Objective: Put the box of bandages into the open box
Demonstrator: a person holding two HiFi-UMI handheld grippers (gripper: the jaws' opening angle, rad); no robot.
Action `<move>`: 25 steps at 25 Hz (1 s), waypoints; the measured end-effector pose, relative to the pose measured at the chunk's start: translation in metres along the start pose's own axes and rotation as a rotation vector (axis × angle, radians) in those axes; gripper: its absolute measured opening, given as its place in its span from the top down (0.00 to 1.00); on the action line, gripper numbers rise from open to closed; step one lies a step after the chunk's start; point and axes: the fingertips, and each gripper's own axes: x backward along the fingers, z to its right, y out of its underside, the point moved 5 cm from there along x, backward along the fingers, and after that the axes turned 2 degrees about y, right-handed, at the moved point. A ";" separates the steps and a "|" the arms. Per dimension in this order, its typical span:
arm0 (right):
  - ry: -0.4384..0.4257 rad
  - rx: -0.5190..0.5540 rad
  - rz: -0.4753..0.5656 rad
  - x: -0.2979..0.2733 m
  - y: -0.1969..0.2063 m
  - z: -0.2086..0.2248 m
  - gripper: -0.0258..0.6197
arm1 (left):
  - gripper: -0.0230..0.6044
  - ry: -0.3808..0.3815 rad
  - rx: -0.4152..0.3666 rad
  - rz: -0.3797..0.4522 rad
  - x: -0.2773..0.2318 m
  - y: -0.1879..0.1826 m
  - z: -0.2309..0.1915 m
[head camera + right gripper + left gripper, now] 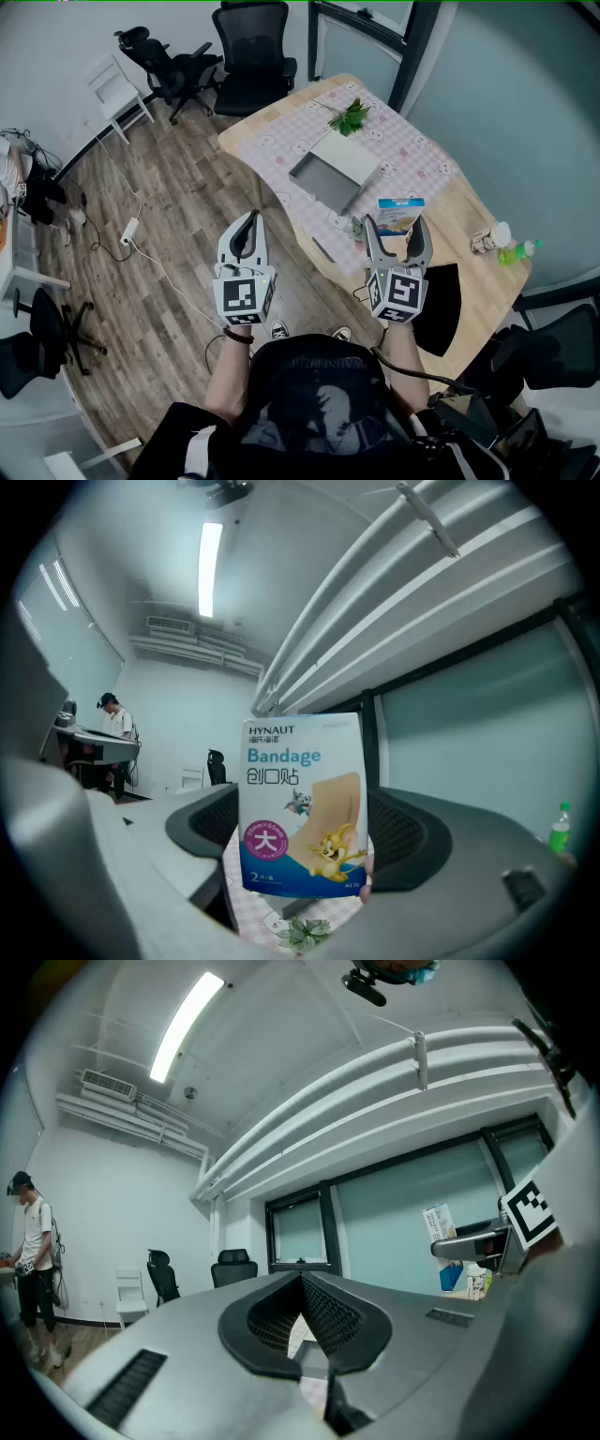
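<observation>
Head view first: the person stands at the edge of the wooden bench [473, 202] with one claw in each hand. The left claw [249, 223] is off over the floor with its jaws together. The right claw [396, 230] is over the near side of the bench, clamped on the box of bandages [400, 211]. The open box [305, 173] sits further along on the checked cloth [412, 150], clearly apart from the bandages, with a green sprig [351, 117] beyond it.

Left gripper view: the left claw [303, 1299] is closed tip to tip with nothing in it. Off to the right you can see the box of bandages [439, 1224] up in the air.

Right gripper view: the right claw [305, 841] grips the box of bandages [302, 789] from both sides. It's held upright, printed front facing the camera, with the cloth [253, 916] and sprig [302, 933] below.
</observation>
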 end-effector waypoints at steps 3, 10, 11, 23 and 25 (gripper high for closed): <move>0.000 -0.001 -0.002 0.001 -0.001 0.000 0.29 | 0.96 -0.005 0.000 -0.015 0.001 0.003 -0.001; 0.002 0.002 -0.004 0.002 -0.002 0.001 0.29 | 0.96 -0.006 -0.006 -0.022 0.001 0.002 -0.002; 0.003 0.003 -0.004 0.002 -0.001 0.001 0.29 | 0.96 -0.004 -0.006 -0.021 0.001 0.002 -0.001; -0.021 -0.036 0.005 0.001 -0.002 -0.001 0.29 | 0.96 -0.008 -0.012 -0.021 0.000 0.003 -0.003; -0.018 -0.028 0.005 0.001 -0.001 -0.001 0.29 | 0.96 -0.007 -0.015 -0.009 0.000 0.001 -0.002</move>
